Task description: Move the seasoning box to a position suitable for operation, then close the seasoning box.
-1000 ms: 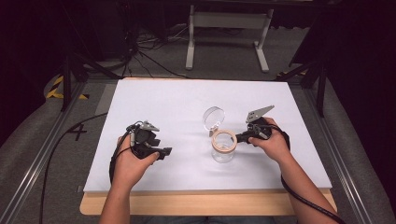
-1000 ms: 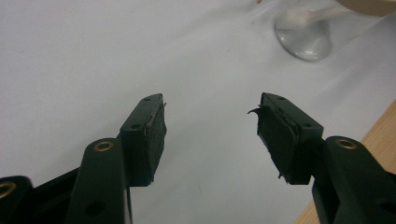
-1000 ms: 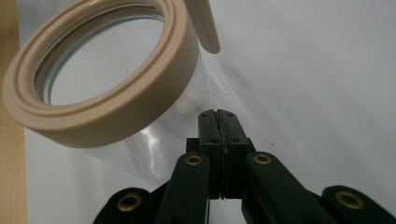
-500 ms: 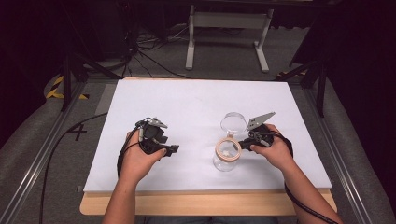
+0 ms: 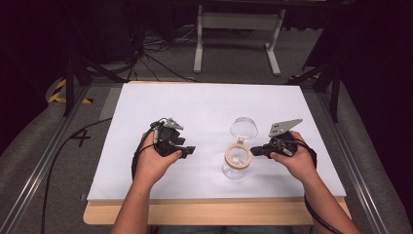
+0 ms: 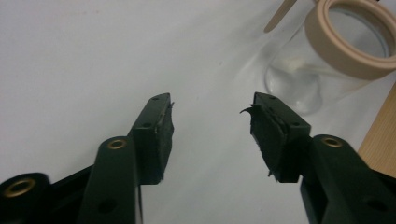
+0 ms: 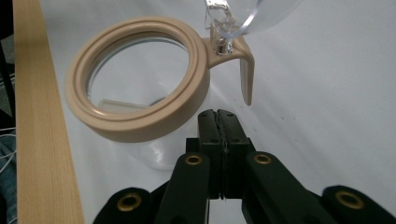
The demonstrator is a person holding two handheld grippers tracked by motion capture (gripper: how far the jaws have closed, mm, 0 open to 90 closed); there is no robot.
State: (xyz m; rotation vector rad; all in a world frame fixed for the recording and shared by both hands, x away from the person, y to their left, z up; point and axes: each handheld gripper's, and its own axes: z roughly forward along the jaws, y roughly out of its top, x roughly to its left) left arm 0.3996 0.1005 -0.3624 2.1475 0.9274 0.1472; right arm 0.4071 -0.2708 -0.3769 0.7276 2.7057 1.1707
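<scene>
High view: the glass jar [image 5: 236,163] stands upright on the white tabletop [image 5: 204,105], toward the near edge and right of centre. Its tan collar ring [image 5: 237,156] sits on the mouth, and the clear lid [image 5: 244,128] is swung open, standing behind the ring on the far side. Your left hand-held gripper [image 5: 189,150] sits well apart to the jar's left, tips aimed at it. Your right hand-held gripper [image 5: 254,151] points in from the right, tips just beside the ring; whether they touch it cannot be told from here.

Left gripper view: your left hand-held gripper [image 6: 212,122] has its jaws parted with only bare tabletop [image 6: 93,60] between them. They have just been closing in somewhat, gripping nothing. The jar [image 6: 317,70] stands upper right, clear of the jaws, a strip of wooden table edge [image 6: 380,135] beside it.

Right gripper view: your right hand-held gripper [image 7: 218,119] has its jaws pressed flat together, nothing between them. The tips lie just beneath the ring [image 7: 140,79], beside its tan latch tab [image 7: 246,77]. The lid [image 7: 252,14] hangs open from the hinge above. Something pale lies in the jar's bottom, unclear what.
</scene>
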